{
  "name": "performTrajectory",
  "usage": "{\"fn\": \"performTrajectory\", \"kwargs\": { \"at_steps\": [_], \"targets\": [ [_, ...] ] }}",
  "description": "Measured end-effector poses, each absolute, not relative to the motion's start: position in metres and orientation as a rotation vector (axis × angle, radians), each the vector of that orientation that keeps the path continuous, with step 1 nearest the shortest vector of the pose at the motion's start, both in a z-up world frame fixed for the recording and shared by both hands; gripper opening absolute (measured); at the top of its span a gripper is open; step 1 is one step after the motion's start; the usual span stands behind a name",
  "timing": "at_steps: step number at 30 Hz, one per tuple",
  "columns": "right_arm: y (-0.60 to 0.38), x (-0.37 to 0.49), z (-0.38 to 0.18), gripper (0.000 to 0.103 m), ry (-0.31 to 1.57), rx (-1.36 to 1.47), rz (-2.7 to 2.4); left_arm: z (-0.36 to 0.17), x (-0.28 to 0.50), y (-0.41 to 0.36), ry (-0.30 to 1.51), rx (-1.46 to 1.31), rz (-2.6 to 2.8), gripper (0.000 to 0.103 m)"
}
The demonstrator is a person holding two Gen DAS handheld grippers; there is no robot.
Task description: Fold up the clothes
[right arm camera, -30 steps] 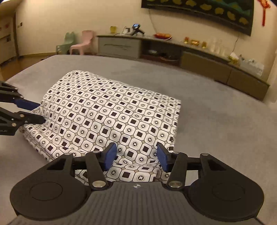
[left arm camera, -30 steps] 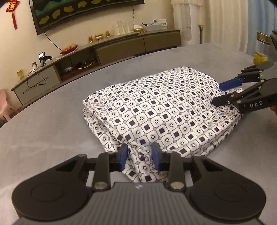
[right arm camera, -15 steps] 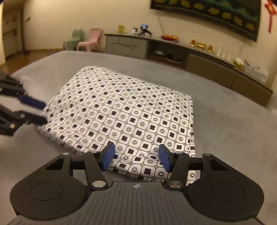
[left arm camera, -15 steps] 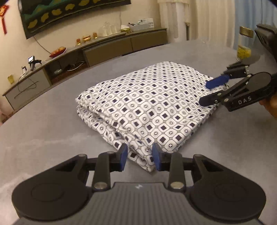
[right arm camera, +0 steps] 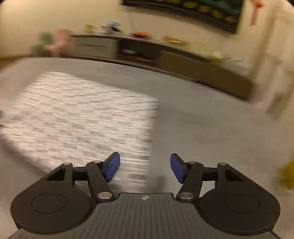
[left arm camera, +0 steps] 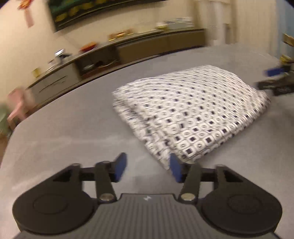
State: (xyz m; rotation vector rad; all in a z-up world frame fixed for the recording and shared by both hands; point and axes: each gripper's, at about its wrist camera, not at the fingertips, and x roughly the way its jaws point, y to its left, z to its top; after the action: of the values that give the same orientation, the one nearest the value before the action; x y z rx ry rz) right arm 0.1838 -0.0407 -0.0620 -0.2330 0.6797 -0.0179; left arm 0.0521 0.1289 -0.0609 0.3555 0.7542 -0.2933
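A folded white garment with a dark square print lies flat on the grey table. In the left wrist view my left gripper hovers just off the garment's near corner, its jaws opening, only bare table between the blue pads. The right gripper shows blurred at the garment's far right corner. In the right wrist view, my right gripper has its jaws opening above the near right edge of the garment, which is blurred; the pads press on nothing.
A long low sideboard with small items runs along the wall behind the table. A dark framed picture hangs above it. Pink and green small chairs stand at the far left. Grey table surface stretches right of the garment.
My left gripper has let go of the garment's corner, spread its jaws and drawn back to the left. My right gripper has widened and swung to the right. The garment now lies flat.
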Motion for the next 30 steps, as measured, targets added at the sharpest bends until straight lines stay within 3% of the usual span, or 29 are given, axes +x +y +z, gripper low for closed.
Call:
{"fn": "performTrajectory", "kwargs": {
  "at_steps": [3, 6, 17, 30],
  "targets": [
    [-0.049, 0.158, -0.043, 0.085, 0.653, -0.149, -0.004, -0.043, 0.036, 0.123, 0.753, 0.305, -0.275, 0.084],
    [-0.036, 0.131, -0.03, 0.088, 0.638, -0.094, 0.086, -0.033, 0.019, 0.104, 0.717, 0.297, -0.265, 0.092],
    [-0.002, 0.071, -0.023, 0.101, 0.637, -0.066, 0.132, -0.028, -0.025, 0.055, 0.696, 0.213, -0.235, 0.102],
    [-0.015, 0.08, -0.041, 0.101, 0.673, -0.099, 0.043, -0.022, -0.036, 0.048, 0.709, 0.117, -0.25, 0.103]
  ]
}}
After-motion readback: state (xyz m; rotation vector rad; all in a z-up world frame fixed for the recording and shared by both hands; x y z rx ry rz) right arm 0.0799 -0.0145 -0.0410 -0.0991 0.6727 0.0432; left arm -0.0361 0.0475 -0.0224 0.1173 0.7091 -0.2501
